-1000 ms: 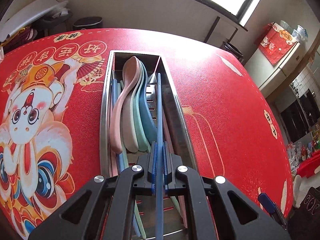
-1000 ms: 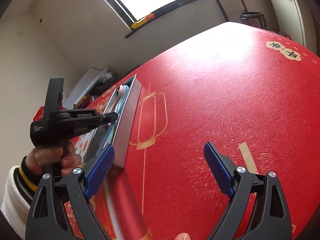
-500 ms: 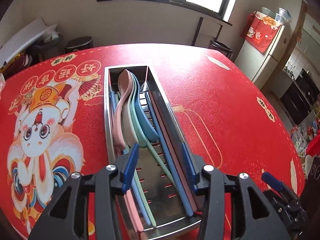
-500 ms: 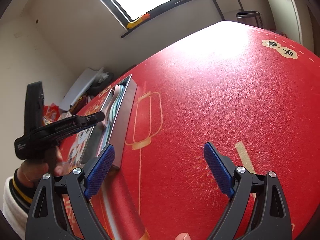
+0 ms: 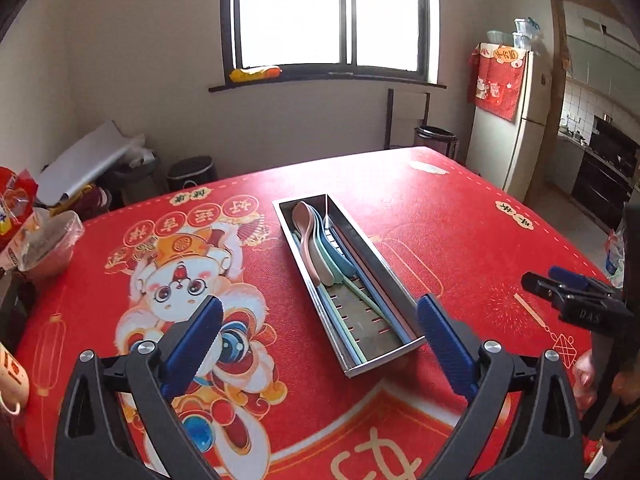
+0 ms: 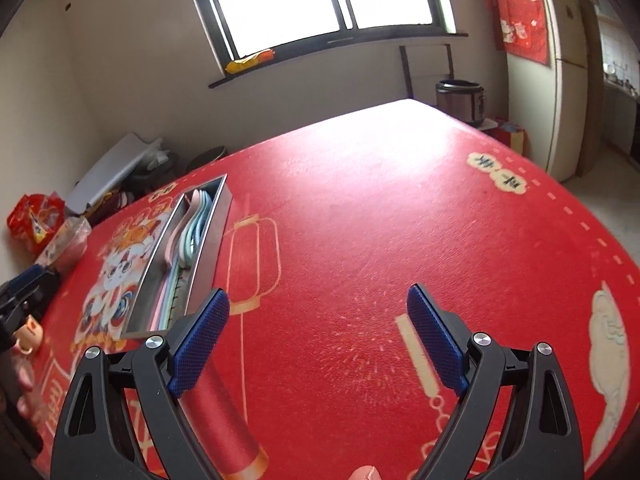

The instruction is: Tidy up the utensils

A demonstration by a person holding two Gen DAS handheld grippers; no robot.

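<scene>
Red cloth printed with a cartoon lion dancer covers the worktop, with a window on the far wall and a fridge at far right.

Left hand-held gripper hovers above the near edge of the worktop, jaws spread wide and holding nothing; its blue pads frame the near end of the tray. Right hand-held gripper is likewise wide open and empty, over bare red cloth to the right of the tray; in the left view it shows at the right edge.

Steel tray lies on the worktop, running from near right to far left, its near end just beyond the left hand-held gripper. Inside it, pastel spoons in pink, green and blue are nested at the far end, and long chopsticks lie lengthwise along the slotted floor. From the right view the tray sits left of the gripper, apart from it.

A bagged bowl and a red packet sit at the far left edge.
</scene>
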